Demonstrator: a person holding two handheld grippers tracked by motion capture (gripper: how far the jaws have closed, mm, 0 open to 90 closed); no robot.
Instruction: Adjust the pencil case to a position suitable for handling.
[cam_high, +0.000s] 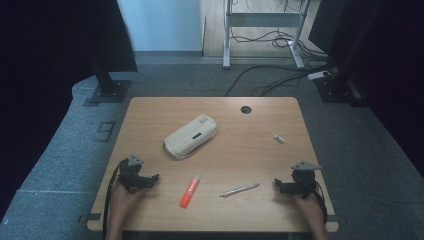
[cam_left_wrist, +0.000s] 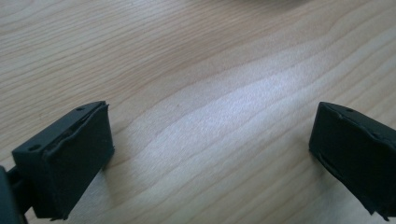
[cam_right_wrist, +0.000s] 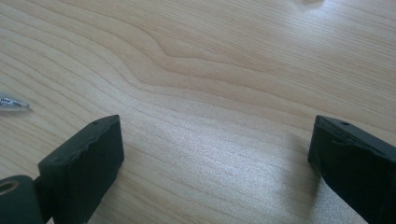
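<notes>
Left hand-held gripper (cam_high: 150, 178) resting on desk (cam_high: 260, 150) at near-left, jaws wide apart, nothing between, bare wood under them in left gripper view. Right hand-held gripper (cam_high: 278, 184) at near-right, jaws likewise spread and empty; pen tip (cam_right_wrist: 14, 103) just visible at left edge of right gripper view. Orange highlighter (cam_high: 190, 191) lying between the two, nearer the left one, to its right; long axis running near-to-far with slight tilt, pale cap end pointing away. Silver pen (cam_high: 239, 190) to the left of right gripper, closer to it, long axis mostly across the desk, slightly slanted. Pale pencil case (cam_high: 191, 136) mid-desk, beyond both, lying diagonal, looks zipped shut, contents not visible, nothing on it. Small white eraser-like bit (cam_high: 279, 138) farther right, well apart from the rest. Likely next: left reaching right for highlighter, right reaching left for pen, both crossing the short axis for a clean pinch.
</notes>
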